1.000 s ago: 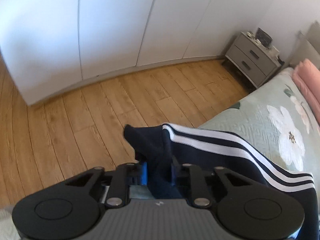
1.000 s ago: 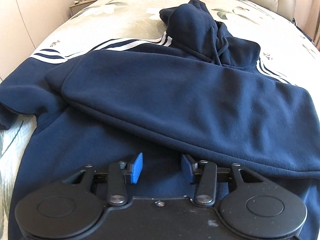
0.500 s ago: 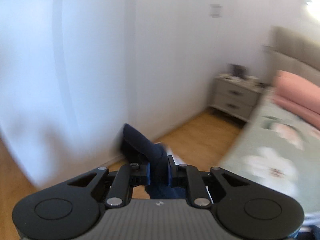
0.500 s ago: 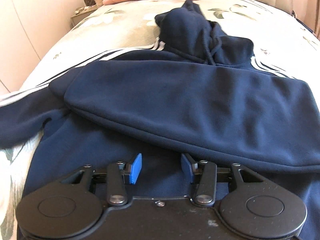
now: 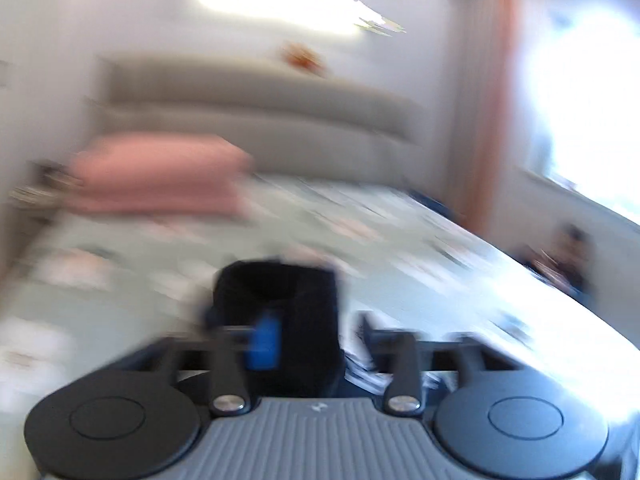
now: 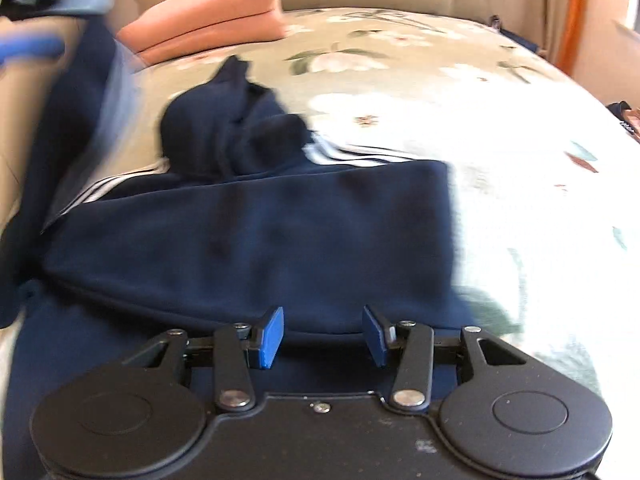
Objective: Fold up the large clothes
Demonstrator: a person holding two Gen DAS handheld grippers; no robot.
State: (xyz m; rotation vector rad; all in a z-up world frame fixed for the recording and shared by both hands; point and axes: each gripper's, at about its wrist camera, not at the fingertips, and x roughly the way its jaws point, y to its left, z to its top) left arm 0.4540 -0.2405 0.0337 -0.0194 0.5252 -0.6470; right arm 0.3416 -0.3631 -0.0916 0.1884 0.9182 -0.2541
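Since a second ago, the left gripper [image 5: 308, 330] has swung away from the floor and wardrobes to face the bed [image 5: 120, 308], carrying the striped sleeve [image 6: 76, 120] with it. Its jaws are opening; the dark cuff [image 5: 280, 296] sits between them, apparently no longer pinched.

Seen from the right wrist, the sleeve hangs at 9 to 10 o'clock, the navy hoodie [image 6: 256, 232] lies flat at centre, its hood [image 6: 228, 120] bunched at 12 o'clock. The right gripper [image 6: 322, 334] hovers at 6 o'clock with jaws apart, holding nothing.

Risk: let go mid-swing, the sleeve may land crumpled or short of the body, spoiling the fold. The right gripper, low over the folded edge, could drag it.

Motion blur smears the left view; the right-hand pad is hard to find. The hoodie's near hem is hidden behind the gripper.
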